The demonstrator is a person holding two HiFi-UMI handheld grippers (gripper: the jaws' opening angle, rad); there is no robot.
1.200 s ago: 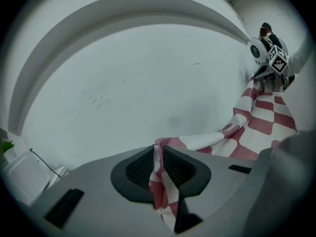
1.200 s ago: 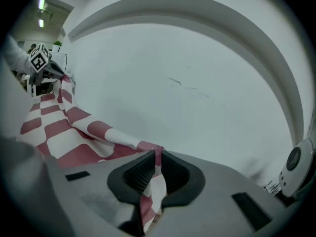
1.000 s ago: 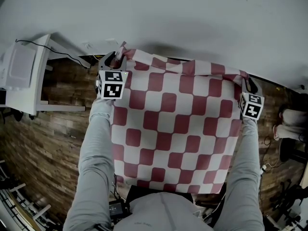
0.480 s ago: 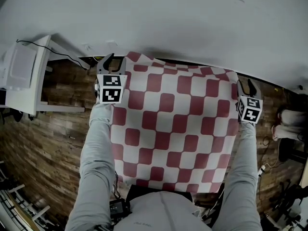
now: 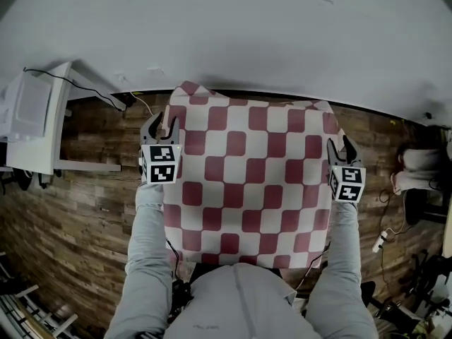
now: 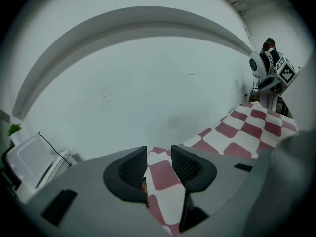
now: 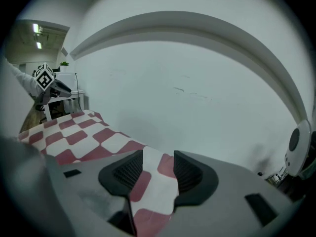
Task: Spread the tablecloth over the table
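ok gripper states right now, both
Left gripper: open, tablecloth lying loose between its jaws.
Right gripper: open, jaws closing, tablecloth between them, not pinched.

1. This is looking like a lab or test room set up for recording, not a home;
2. A big white table (image 5: pixel 247 34) is taking up the far side; a wood-plank floor (image 5: pixel 85 210) is running beneath it;
3. A small white stand (image 5: pixel 42 143) is sitting at the left, carrying a white box (image 5: pixel 32 101); a black cable (image 5: pixel 92 87) is trailing off it;
4. Loose cords (image 5: pixel 386 210) are lying on the floor at the right; metal frames (image 5: pixel 32 306) are standing in the lower left corner;
5. Strip lights (image 7: pixel 37 36) are glowing on the ceiling in the right gripper view; a small green plant (image 6: pixel 14 129) is showing by the box in the left gripper view.
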